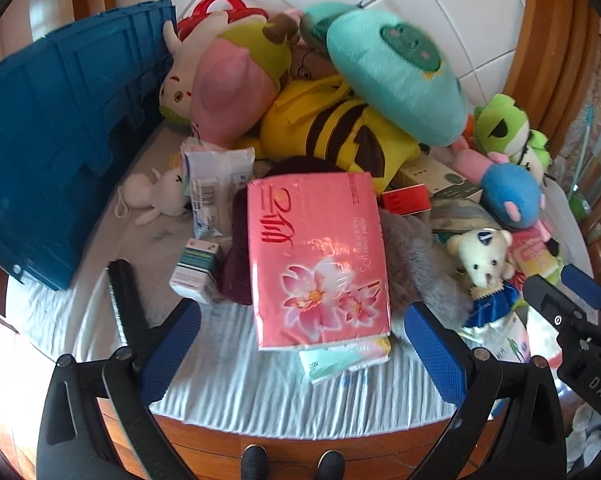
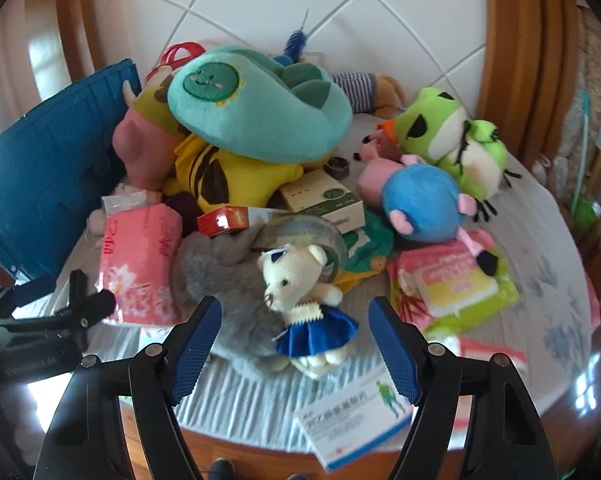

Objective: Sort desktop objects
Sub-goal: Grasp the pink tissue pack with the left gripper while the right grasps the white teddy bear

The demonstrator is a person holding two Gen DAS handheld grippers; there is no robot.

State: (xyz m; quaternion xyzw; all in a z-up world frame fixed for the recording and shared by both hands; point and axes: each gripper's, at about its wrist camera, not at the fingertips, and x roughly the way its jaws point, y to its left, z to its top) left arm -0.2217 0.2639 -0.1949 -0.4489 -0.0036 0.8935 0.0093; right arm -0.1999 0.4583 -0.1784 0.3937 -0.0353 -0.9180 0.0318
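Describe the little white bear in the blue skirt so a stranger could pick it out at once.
Start at the big teal cushion topping the toy pile and come down toward the table's near edge. There, on a grey furry heap, lies the small white teddy bear, directly ahead of the open right gripper. It alone wears a bright blue skirt; the other plush toys are far larger.

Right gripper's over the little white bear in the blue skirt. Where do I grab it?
Take the white bear across its torso above the skirt, descending from above with the open right gripper. It lies face-up on the grey plush, its narrow waist exposed.
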